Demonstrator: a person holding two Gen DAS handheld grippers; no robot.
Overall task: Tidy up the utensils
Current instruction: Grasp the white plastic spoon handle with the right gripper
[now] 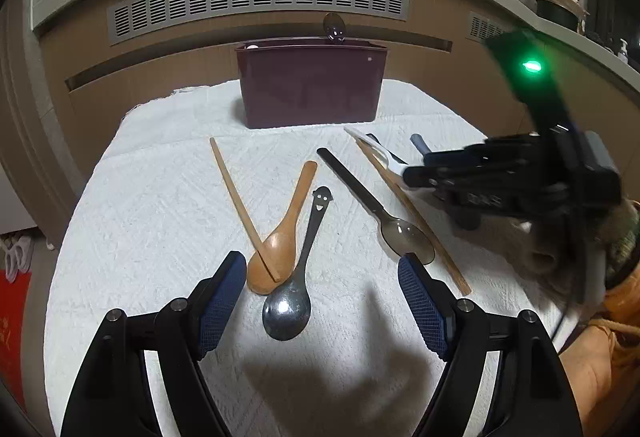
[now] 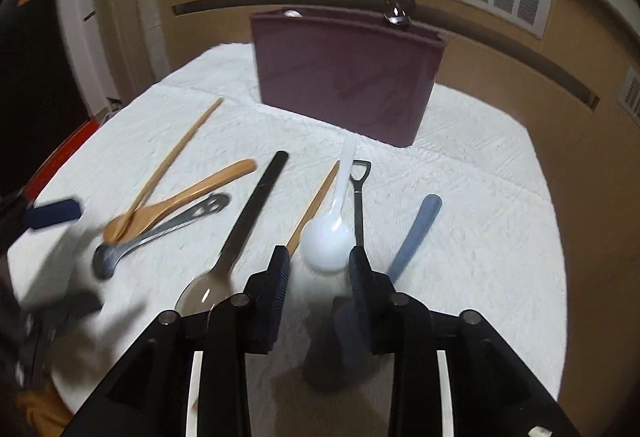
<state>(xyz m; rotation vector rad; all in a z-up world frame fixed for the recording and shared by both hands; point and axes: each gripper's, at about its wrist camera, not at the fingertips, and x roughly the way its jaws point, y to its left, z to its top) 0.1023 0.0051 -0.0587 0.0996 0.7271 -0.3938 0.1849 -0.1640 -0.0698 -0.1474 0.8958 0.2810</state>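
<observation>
On the white cloth (image 1: pixel 160 237), before the maroon utensil holder (image 1: pixel 310 85), lay the utensils. The left gripper (image 1: pixel 322 301) stood open and empty over the smiley steel spoon (image 1: pixel 294 285), probably stiff, slippery, best taken at the handle. The right gripper (image 2: pixel 318 269), partly open, held nothing by the light white plastic spoon (image 2: pixel 330 233). No writing was readable.

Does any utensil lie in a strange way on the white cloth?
Yes. One wooden chopstick lies across the bowl of the wooden spoon, far from the other chopstick, so the pair is split. Nothing looks spilled or broken.
</observation>
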